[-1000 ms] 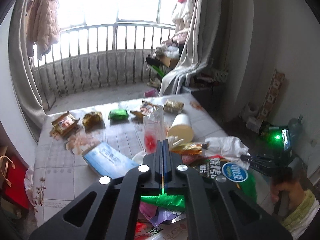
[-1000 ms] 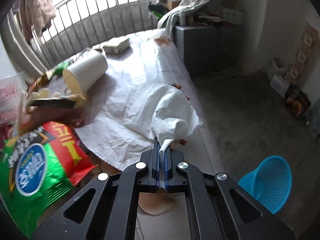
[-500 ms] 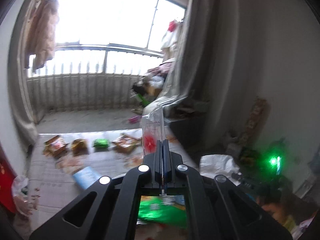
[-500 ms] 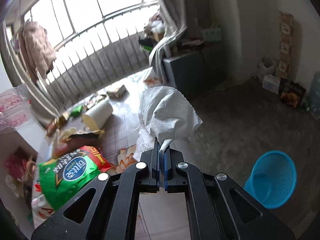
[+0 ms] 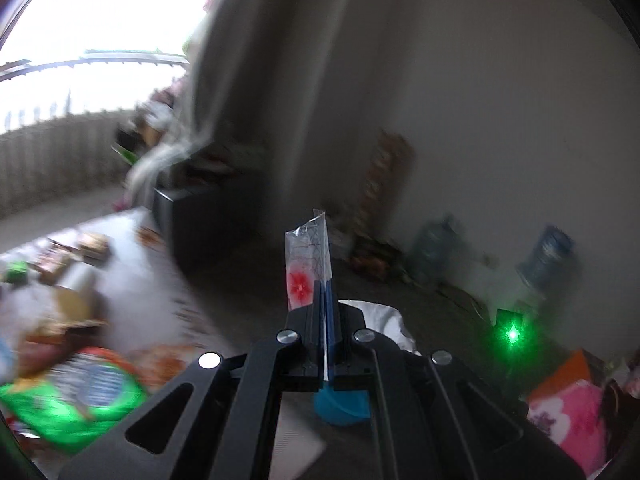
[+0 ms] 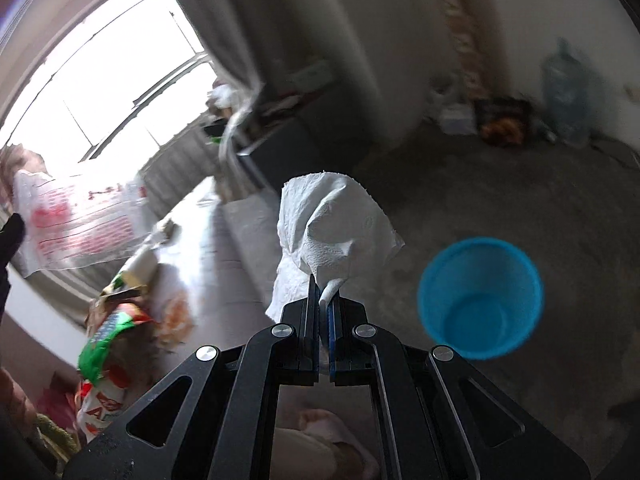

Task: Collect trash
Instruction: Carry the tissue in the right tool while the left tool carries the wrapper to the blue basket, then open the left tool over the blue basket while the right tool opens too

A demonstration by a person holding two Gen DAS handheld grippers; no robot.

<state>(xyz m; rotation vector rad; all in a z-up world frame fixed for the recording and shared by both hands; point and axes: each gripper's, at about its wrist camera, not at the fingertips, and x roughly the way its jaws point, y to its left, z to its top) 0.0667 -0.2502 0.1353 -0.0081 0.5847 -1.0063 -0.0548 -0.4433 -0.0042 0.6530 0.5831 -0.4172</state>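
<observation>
My left gripper [image 5: 322, 286] is shut on a clear plastic wrapper [image 5: 306, 266] with a red print, held up in the air; the same wrapper shows at the left of the right wrist view [image 6: 76, 220]. My right gripper [image 6: 323, 288] is shut on a crumpled white paper towel [image 6: 332, 224], also lifted off the table. A blue trash basket [image 6: 480, 298] stands on the floor, right of the towel; a bit of it shows under my left gripper [image 5: 340, 406].
The table [image 5: 132, 292] at the left holds a green snack bag [image 5: 76, 400], a paper cup and several wrappers. A dark cabinet [image 5: 208, 228] stands beyond it. Water jugs [image 6: 566, 96] stand by the far wall. A pink flowered cloth [image 5: 568, 412] lies at the right.
Both grippers have lifted off the table and swung right toward the floor. The blue basket now sits closer in the right wrist view. Both views are blurred by motion.
</observation>
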